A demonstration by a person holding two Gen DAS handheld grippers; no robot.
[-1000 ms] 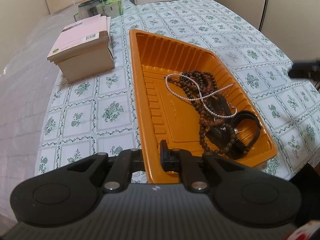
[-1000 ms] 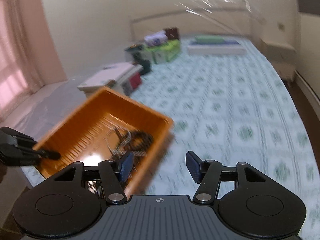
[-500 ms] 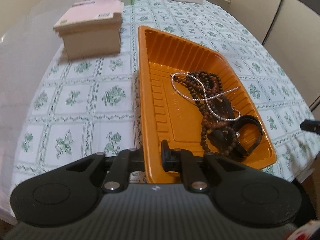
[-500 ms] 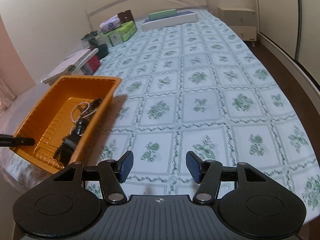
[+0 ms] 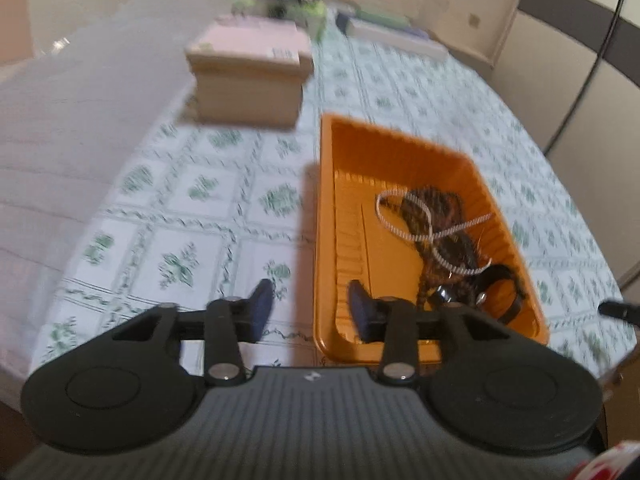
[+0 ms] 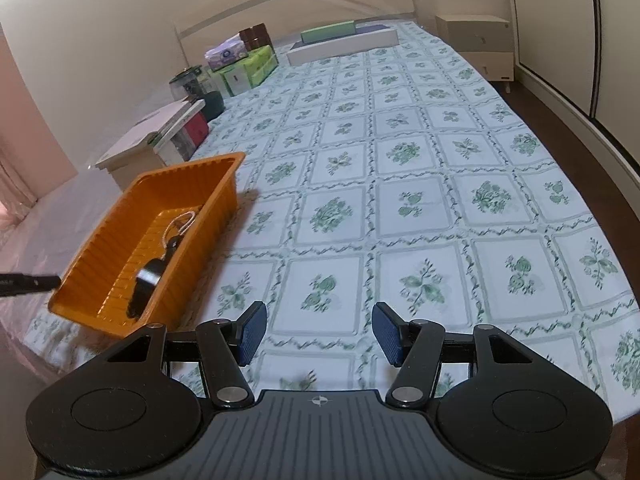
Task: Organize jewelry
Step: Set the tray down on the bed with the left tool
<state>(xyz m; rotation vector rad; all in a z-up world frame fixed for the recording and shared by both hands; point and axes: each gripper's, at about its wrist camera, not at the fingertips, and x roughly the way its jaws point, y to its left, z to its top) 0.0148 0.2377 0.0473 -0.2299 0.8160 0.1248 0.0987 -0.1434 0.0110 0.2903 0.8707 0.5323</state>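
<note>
A home room: floral tablecloth (image 6: 420,208), tissue boxes (image 6: 240,66), bedside cabinet (image 6: 478,46), wardrobe doors (image 6: 560,40).

Right tool (image 6: 318,334): black linkage arms, blue ribbed pads (image 6: 251,333), silver screws, grey ribbed body.

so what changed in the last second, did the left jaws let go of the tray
Yes. The left gripper, a second ago shut on the near rim of the orange tray, has just been opening; the rim stands between its jaws, unpinched. The right gripper swung away from the tray over the tablecloth, open as before. The jewelry stayed in the tray.
</note>
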